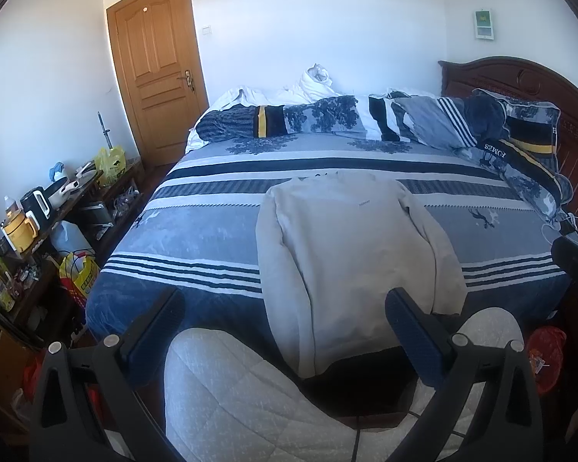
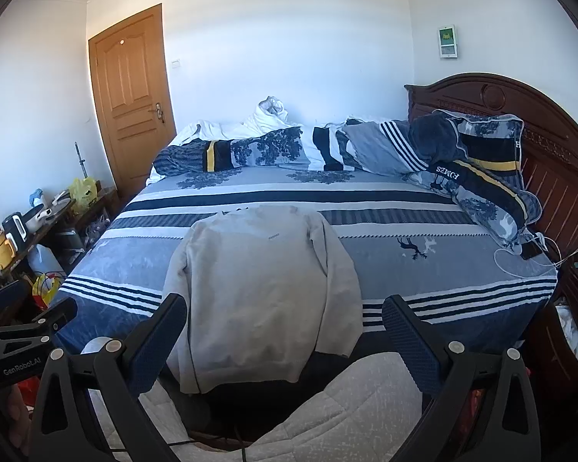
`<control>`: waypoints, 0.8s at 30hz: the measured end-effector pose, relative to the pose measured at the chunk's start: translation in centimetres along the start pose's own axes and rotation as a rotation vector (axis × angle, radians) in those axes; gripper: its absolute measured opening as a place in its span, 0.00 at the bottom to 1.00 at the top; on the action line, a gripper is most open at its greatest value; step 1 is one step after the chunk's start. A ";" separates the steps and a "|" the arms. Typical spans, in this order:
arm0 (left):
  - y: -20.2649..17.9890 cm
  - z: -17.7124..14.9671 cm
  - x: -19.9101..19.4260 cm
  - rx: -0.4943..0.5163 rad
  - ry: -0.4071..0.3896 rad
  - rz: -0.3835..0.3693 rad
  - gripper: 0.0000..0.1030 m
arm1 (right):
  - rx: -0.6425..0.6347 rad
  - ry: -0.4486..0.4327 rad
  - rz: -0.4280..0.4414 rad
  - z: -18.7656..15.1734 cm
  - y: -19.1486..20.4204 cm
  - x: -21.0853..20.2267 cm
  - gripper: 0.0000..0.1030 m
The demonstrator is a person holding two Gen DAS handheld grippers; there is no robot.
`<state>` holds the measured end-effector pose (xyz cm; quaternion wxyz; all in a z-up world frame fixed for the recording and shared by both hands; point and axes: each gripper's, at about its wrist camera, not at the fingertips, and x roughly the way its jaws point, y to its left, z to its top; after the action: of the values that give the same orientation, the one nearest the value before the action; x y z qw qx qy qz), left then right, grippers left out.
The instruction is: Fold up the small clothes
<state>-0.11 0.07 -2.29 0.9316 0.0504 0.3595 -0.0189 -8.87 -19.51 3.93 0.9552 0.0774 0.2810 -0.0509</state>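
Cool bluish daylight, sharp centre, fisheye-bent dark corners

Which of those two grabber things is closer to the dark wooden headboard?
Right. The right gripper is off the bed's near edge, on the headboard's side of the grey sweater; the left gripper is beside it, farther toward the door side.

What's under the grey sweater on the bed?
The grey sweater lies flat on the striped blue bedspread, which shows all around it. Its hem hangs past the bed's near edge. Whatever lies directly beneath the sweater is covered, so it cannot be seen.
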 end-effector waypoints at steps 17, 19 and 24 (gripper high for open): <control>0.5 0.8 3.0 -0.033 0.128 -0.017 1.00 | -0.005 0.043 -0.014 -0.5 0.0 2.0 1.00; 0.5 0.8 3.4 0.009 0.118 0.033 1.00 | 0.003 0.057 -0.016 -0.5 -0.1 2.7 1.00; 0.6 0.9 3.7 0.010 0.131 0.029 1.00 | 0.012 0.081 -0.024 -0.4 -0.2 4.0 1.00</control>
<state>3.33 0.54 -4.07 0.9060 0.0614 0.4187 -0.0036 -5.74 -19.85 1.41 0.9419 0.0815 0.3202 -0.0610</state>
